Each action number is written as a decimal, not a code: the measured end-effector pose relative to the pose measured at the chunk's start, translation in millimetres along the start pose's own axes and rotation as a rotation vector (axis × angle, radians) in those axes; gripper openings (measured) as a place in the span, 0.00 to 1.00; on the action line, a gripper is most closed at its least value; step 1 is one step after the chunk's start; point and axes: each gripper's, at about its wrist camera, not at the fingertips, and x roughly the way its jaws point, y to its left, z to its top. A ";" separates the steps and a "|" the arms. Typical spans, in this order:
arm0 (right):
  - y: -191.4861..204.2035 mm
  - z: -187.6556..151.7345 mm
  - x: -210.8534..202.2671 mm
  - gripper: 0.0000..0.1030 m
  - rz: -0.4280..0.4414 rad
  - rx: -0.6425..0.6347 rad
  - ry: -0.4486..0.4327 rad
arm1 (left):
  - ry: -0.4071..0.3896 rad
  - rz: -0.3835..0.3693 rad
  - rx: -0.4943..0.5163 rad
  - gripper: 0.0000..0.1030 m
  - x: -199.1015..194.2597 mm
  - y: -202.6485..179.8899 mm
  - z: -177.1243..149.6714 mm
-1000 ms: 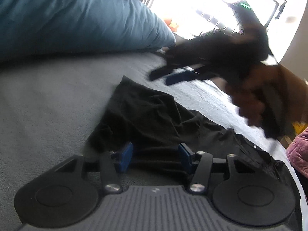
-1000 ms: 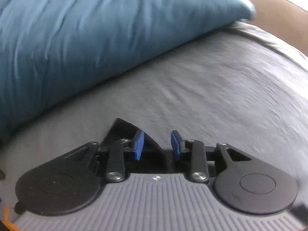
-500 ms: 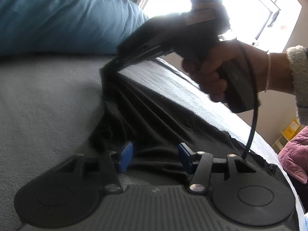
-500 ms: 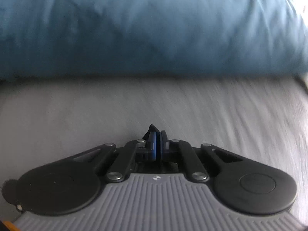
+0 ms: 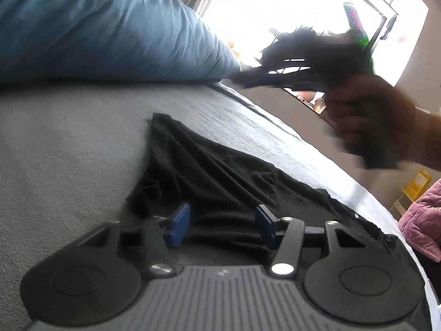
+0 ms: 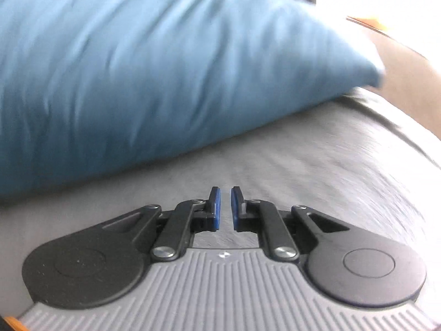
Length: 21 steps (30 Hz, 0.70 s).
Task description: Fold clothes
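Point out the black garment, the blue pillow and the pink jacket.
black garment [image 5: 220, 176], left wrist view, creased middle.
blue pillow [image 6: 154, 63], right wrist view, front face.
pink jacket [image 5: 421, 220], left wrist view, quilted part at right edge.

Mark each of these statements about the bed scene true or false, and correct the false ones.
1. The black garment lies on the grey bedsheet. True.
2. The left gripper is shut on the garment. False: its fingers stand wide apart, with cloth between them.
3. A blue pillow rests on the bed. True.
4. The right gripper holds the garment. False: its fingers are slightly apart, with nothing between them.
5. The pillow is red. False: blue.
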 end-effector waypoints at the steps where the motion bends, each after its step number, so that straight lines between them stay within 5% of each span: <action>1: -10.9 -3.7 -26.2 0.07 -0.001 0.056 -0.029 | -0.001 -0.001 -0.001 0.53 -0.2 0.5 -0.1; 5: -55.1 -36.1 -140.3 0.07 -0.037 0.307 -0.141 | -0.005 -0.009 -0.014 0.53 -1.3 1.4 1.5; 12: -73.0 -200.0 -320.2 0.11 -0.081 0.789 -0.395 | 0.005 0.037 -0.008 0.53 -1.4 -7.8 7.6; 17: -48.6 -306.7 -340.4 0.12 0.003 1.054 -0.550 | -0.013 0.103 0.045 0.58 -46.2 -21.8 23.8; 21: -29.3 -363.1 -327.6 0.12 0.105 1.227 -0.632 | 0.038 0.263 0.035 0.59 -61.5 -13.1 40.0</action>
